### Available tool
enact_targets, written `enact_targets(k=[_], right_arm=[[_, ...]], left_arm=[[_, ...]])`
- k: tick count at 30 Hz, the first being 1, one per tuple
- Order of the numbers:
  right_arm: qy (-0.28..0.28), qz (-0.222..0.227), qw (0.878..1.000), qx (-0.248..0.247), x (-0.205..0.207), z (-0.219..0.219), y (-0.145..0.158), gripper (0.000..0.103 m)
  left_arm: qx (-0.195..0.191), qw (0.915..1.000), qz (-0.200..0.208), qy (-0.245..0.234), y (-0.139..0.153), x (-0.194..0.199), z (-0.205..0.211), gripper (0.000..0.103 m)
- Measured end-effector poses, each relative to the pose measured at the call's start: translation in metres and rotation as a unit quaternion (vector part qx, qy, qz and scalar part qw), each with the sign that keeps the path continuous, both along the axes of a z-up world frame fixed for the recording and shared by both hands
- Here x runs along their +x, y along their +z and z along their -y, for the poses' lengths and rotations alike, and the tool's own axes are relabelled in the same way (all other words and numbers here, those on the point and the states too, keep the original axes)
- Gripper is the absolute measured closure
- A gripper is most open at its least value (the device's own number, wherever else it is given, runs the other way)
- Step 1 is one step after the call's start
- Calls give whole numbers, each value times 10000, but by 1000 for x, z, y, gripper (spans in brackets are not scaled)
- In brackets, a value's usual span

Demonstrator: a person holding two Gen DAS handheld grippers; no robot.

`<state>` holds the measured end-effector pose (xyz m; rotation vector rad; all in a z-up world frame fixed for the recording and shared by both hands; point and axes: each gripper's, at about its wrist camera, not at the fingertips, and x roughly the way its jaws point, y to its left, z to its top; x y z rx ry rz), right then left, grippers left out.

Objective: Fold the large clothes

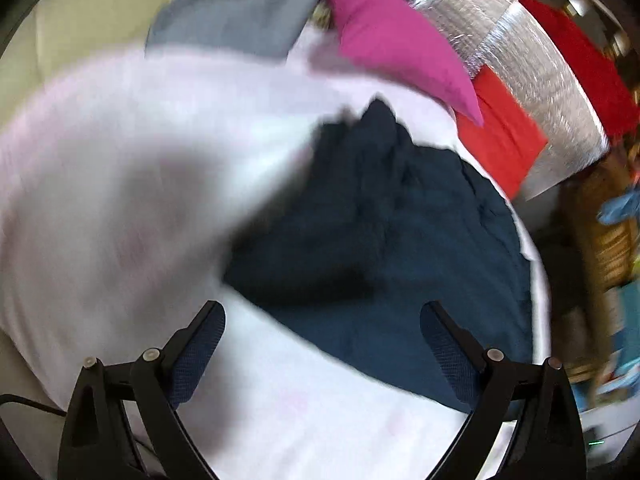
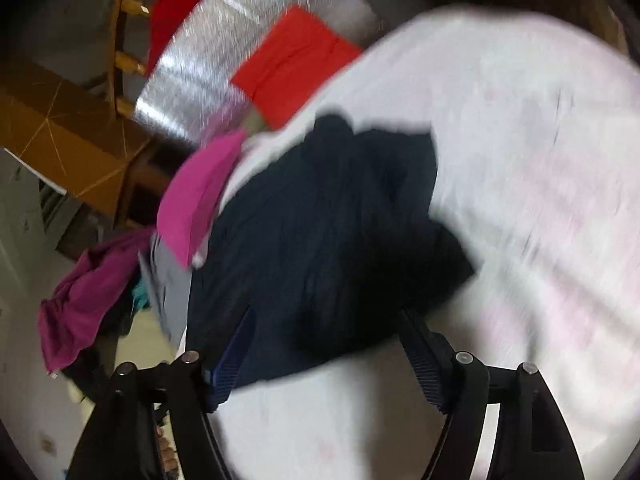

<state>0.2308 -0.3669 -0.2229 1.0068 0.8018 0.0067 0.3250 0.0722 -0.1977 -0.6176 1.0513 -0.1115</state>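
A dark navy garment [image 1: 380, 216] lies crumpled on a white sheet-covered surface [image 1: 300, 400]. It also shows in the right wrist view [image 2: 328, 232], rumpled in the middle of the white surface [image 2: 520, 160]. My left gripper [image 1: 322, 344] is open and empty, hovering above the near edge of the garment. My right gripper [image 2: 324, 356] is open and empty, its fingers just above the garment's near edge. Both views are blurred by motion.
A magenta cloth [image 1: 396, 44] and a grey cloth [image 1: 240, 12] lie at the surface's far side. A red folded cloth [image 1: 500, 136] rests on a silver foil mat [image 1: 532, 68]. A purple garment [image 2: 80, 300] hangs off the left edge. Wooden furniture [image 2: 72, 136] stands beyond.
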Motion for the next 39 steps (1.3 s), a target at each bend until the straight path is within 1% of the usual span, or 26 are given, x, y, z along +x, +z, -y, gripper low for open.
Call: enact_targets(k=[2,4,6,7,9,11,12,13,14,15,16,18,20,21,22,23,25,27,28,29,31,32,34,36,38,39], right_arm=[[51,-228,9992,311,10,-9,-22,27],[-64,-279,9972,695,22,-10,-42,27],[-256,-187,9942,1025,33,-8,-54,27],[-277,-168,9938,1060,37,-9,-60,27],[-427,-231,9923,1142,47,-5,-71,26],[-617,-140,9896,1293,56,1,-72,27],[-647,-178,9893,1293,60,3,-71,29],[-692,-236,9905,1168,64,5,-70,43],[-653,-263,9921,1036,70,7,-68,51],[-639,-242,9932,946,72,8,-64,53],[-642,-177,9942,848,75,9,-59,58],[-656,14,9959,617,84,12,-48,60],[-668,119,9968,429,84,8,-43,60],[-692,-10,9968,396,88,5,-49,60],[-679,-172,9966,433,90,5,-55,60],[-683,-267,9959,524,92,6,-61,58],[-657,-198,9949,737,84,9,-64,57],[-644,-317,9934,899,78,14,-59,52],[-624,-343,9931,928,71,17,-58,46],[-599,-348,9936,897,65,18,-54,43],[-571,-407,9958,594,47,22,-45,43],[-531,-475,9965,437,37,24,-39,43],[-428,-438,9976,320,23,24,-29,43],[-325,-299,9990,69,8,23,-10,43],[-243,-154,9994,-212,7,18,6,43],[-180,-75,9991,-366,11,11,15,46]], left_arm=[[-576,9977,-316,138,-20,2,-3,5],[-782,9953,-520,236,-31,5,2,6],[-1033,9923,-525,428,-37,8,-1,6],[-1232,9897,-546,491,-42,10,-3,6],[-1403,9871,-609,477,-47,21,1,6],[-1339,9890,-460,431,-45,32,8,7],[-1339,9894,-346,451,-43,35,9,11],[-1355,9893,-252,483,-46,42,13,26],[-1312,9899,-196,497,-46,45,14,34],[-1225,9912,-191,469,-46,52,17,40],[-1245,9910,-184,447,-47,59,18,44],[-1318,9902,-80,446,-44,64,17,47],[-1118,9931,66,343,-40,69,22,48],[-971,9948,39,291,-41,71,24,46],[-830,9962,-55,246,-47,75,26,42],[-836,9960,-112,289,-50,74,25,41],[-901,9953,-170,314,-49,68,21,41],[-748,9966,-228,261,-44,64,19,36],[-686,9970,-246,277,-42,60,17,35],[-618,9972,-263,329,-39,55,14,33],[-407,9978,-232,467,-31,46,9,33],[-259,9982,-133,532,-25,38,5,33],[156,9975,205,659,-7,22,1,31],[618,9935,662,690,12,11,5,28],[1166,9864,1060,468,26,5,21,24],[1414,9824,1200,244,30,7,35,23]])
